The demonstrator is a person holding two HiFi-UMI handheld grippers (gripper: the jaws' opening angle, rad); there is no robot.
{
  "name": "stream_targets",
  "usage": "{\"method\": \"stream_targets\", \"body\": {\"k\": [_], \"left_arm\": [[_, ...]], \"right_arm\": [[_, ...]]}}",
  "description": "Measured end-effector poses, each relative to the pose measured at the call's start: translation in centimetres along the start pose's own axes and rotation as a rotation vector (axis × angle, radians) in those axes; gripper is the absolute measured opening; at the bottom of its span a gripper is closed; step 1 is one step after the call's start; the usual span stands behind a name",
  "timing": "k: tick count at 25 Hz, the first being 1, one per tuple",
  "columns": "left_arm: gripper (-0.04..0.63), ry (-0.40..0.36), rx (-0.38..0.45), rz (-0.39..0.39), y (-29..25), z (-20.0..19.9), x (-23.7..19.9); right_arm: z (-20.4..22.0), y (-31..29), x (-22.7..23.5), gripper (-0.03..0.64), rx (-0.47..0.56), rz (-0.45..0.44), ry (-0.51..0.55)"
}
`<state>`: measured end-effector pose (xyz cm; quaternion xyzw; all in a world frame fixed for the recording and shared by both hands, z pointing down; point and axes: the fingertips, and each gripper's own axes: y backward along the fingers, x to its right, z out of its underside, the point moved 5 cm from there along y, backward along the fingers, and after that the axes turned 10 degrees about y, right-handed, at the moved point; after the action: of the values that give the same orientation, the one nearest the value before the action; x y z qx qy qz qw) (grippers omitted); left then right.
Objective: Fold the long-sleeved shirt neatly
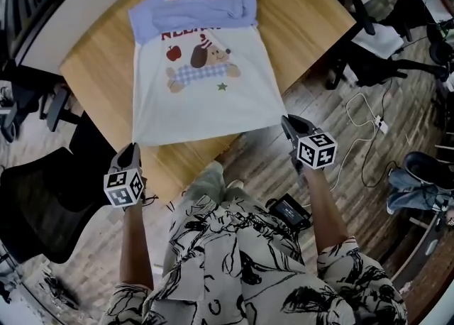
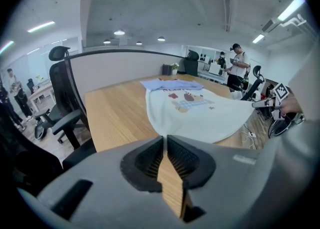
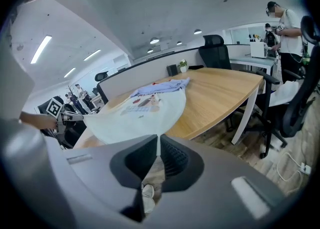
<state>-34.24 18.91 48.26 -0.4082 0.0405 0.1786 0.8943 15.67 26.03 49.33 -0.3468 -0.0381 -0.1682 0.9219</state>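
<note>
With left gripper point(image 1: 131, 150) and right gripper point(image 1: 288, 124) each clamped on a near hem corner of the shirt point(image 1: 206, 107) spread on the table point(image 1: 301, 11), treat as light, limp cloth: hold by those corners, lift evenly.

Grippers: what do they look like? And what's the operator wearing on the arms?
Left gripper and right gripper: grey moulded bodies, ribbed black pads, each carrying a white marker cube with black square patterns. The person wears a short-sleeved white printed shirt with black brush-stroke shapes.

Matt cloth shirt point(image 1: 206, 107); smooth wood table point(image 1: 298, 11)
</note>
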Motion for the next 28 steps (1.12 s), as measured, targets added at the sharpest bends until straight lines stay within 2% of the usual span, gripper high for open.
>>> {"method": "stream_targets", "body": {"k": [4,9,14,19,24,28], "left_arm": [[0.032,-0.021,0.118,0.025,1.4,-5.4,0.4],[0.032,-0.105,0.252,0.058,2.6,-13.9,1.0],[0.032,-0.151,0.354,0.109,1.6,-21.7,0.8],[0.032,-0.173,0.391,0.129,-1.1,-27.1,0.5],[0.032,-0.168,0.416,0.095,-4.2,-31.2,-0.3],[0.032,-0.194,0.413,0.054,-7.7,-34.5,-1.4]], "right_arm": [[-4.5,0.9,0.4,0.026,0.089,0.021,0.005],[-12.4,1.9,1.3,0.026,0.200,0.075,0.041],[-19.5,1.5,2.3,0.026,0.259,0.140,0.103],[-25.0,-0.1,3.9,0.026,0.282,0.185,0.174],[-29.0,-2.6,5.6,0.026,0.295,0.192,0.228],[-31.4,-5.9,7.7,0.026,0.304,0.179,0.223]]}}
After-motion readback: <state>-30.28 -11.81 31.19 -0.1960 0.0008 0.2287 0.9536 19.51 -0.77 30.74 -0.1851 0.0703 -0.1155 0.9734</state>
